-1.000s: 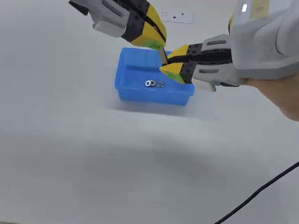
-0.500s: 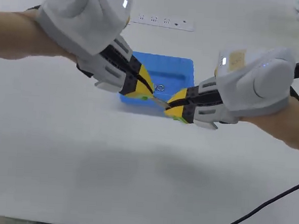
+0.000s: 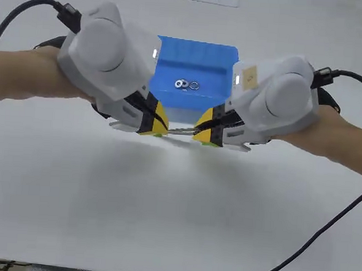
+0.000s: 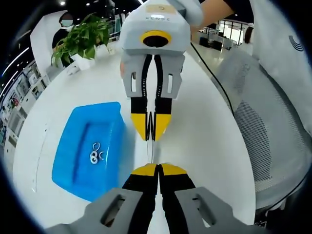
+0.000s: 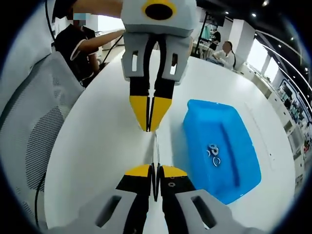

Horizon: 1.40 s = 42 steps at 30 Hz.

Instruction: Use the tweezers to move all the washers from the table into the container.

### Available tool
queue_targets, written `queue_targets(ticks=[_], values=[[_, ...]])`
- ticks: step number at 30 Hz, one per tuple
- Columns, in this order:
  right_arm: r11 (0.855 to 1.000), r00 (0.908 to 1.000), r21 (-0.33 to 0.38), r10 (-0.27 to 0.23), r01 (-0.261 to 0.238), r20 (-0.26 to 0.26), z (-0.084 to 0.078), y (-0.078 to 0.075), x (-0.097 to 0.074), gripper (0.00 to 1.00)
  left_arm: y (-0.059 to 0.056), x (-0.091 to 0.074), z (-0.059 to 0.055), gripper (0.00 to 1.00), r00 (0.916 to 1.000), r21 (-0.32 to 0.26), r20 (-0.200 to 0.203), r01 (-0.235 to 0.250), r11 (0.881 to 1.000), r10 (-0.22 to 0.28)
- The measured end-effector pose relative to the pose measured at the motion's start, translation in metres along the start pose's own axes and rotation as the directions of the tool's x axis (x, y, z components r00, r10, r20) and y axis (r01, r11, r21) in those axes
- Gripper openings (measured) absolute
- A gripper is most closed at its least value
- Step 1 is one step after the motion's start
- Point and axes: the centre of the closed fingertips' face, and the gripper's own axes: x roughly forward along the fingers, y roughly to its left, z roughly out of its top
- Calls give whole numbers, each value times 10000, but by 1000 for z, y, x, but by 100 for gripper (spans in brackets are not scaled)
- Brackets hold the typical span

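Left gripper [image 3: 159, 127] clamped on one end of the tweezers [image 3: 180, 130], right gripper [image 3: 201, 134] clamped on the other. Washers [image 3: 187, 84] lie in the blue container [image 3: 198, 49], toward the table's [image 3: 164, 202] far edge. Looks like wrap-up; next, one gripper lets go and the tweezers get set down.

The container [image 3: 197, 66] is plain bright blue. The washers [image 3: 187, 84] are shiny silver. The table [image 3: 164, 202] is plain white. The left gripper [image 3: 163, 129] and the right gripper [image 3: 196, 135] each have a pale grey shell, black links and yellow tips, with what looks like a thin green edge on the yellow. The tweezers [image 3: 180, 130] are a silver-grey sliver. The cable [image 3: 342, 213] is black. The plant [image 4: 85, 36] is green, and the chair [image 4: 263, 131] is grey mesh.
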Motion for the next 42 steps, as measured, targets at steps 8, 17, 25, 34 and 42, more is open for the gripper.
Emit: queue_targets(ticks=[8, 17, 25, 34, 42], values=[[9998, 9995, -162, 145, -149, -287, -12, -1, 7, 10, 6, 1, -6, 5, 10000, -241, 66, -8, 9997, 9], [9992, 9990, 376, -92, 109, -445, -17, -1, -1, 22, 1, -9, -4, 5, 9991, -420, -121, -403, 9983, 398], [9801, 9891, 1451, -1423, 1355, 373, -1, 8, -50, 21, -17, -44, 6, 14, 9898, -1481, 287, -1337, 9799, 1394], [9029, 9352, 3570, -3134, 2396, 1649, 6, 56, -111, 27, -57, -86, 17, 30, 9353, -3224, 1331, -2720, 9067, 3279], [8762, 9004, 3505, -4043, 3309, 1608, 6, 79, -143, 47, -82, -106, 20, 57, 8781, -3816, 2052, -3349, 8615, 4323]])
